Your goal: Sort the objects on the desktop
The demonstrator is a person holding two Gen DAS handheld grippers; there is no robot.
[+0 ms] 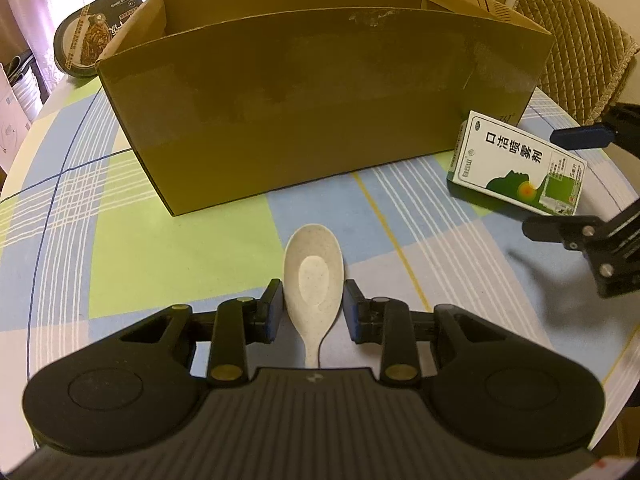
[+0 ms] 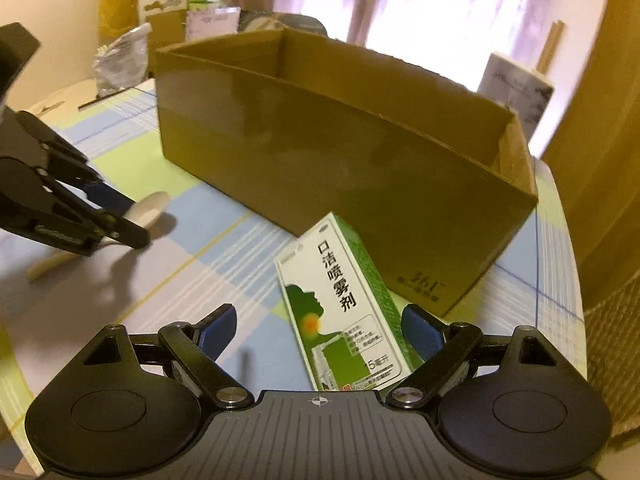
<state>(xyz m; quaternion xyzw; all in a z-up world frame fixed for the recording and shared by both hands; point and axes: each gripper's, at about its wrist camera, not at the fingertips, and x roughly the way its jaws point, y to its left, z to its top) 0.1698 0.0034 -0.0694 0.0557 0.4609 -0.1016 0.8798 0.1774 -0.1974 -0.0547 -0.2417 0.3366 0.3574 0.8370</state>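
A speckled cream spoon [image 1: 314, 276] lies on the checked tablecloth [image 1: 160, 248], bowl pointing at the open cardboard box [image 1: 320, 112]. My left gripper [image 1: 314, 304] has its blue pads against both sides of the spoon's bowl, shut on it. From the right wrist view the spoon [image 2: 154, 206] sits low between the left gripper [image 2: 128, 216] fingers. A green-and-white spray carton [image 2: 340, 300] lies flat beside the cardboard box [image 2: 340, 152]. My right gripper [image 2: 320, 324] is open wide, the carton between its fingers and untouched. The left wrist view shows that carton [image 1: 516, 160] and the right gripper [image 1: 548, 182].
An instant-noodle bowl [image 1: 96, 36] sits behind the box at the far left. A quilted chair back [image 1: 576, 40] stands past the table's right edge. A white paper roll [image 2: 516, 84] and crumpled bags [image 2: 120, 56] lie beyond the box.
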